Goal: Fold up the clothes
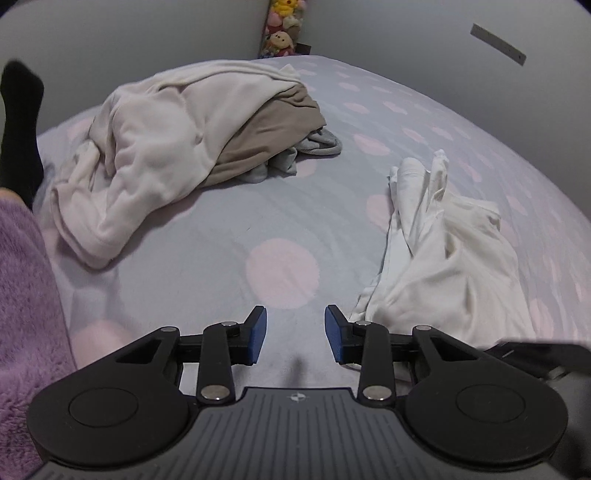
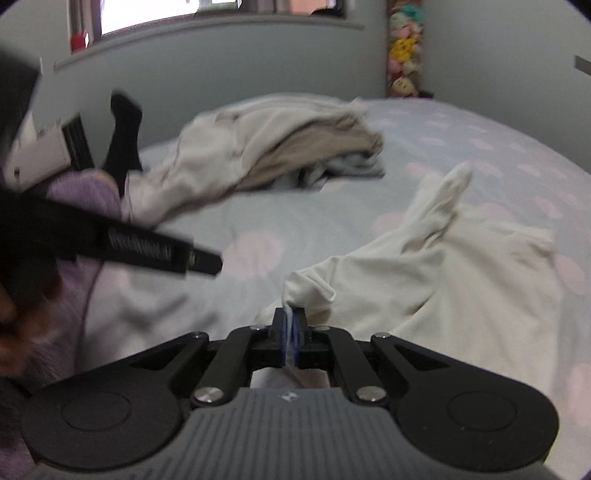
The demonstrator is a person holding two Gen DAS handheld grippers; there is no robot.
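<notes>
A white garment (image 1: 443, 258) lies crumpled on the right of the dotted bed sheet (image 1: 280, 269). In the right wrist view my right gripper (image 2: 291, 325) is shut on a bunched edge of this white garment (image 2: 424, 280), which spreads away to the right. My left gripper (image 1: 295, 332) hovers low over bare sheet, open, with nothing between its blue pads (image 1: 258, 332); the garment's near edge lies just right of its right finger. In the right wrist view the left gripper's black body (image 2: 140, 247) crosses the left side, blurred.
A pile of cream, tan and grey clothes (image 1: 177, 147) sits at the far left of the bed. A person's purple fleece leg (image 1: 22, 295) and black sock (image 1: 18, 122) lie along the left edge. Stuffed toys (image 1: 282, 29) hang in the far corner.
</notes>
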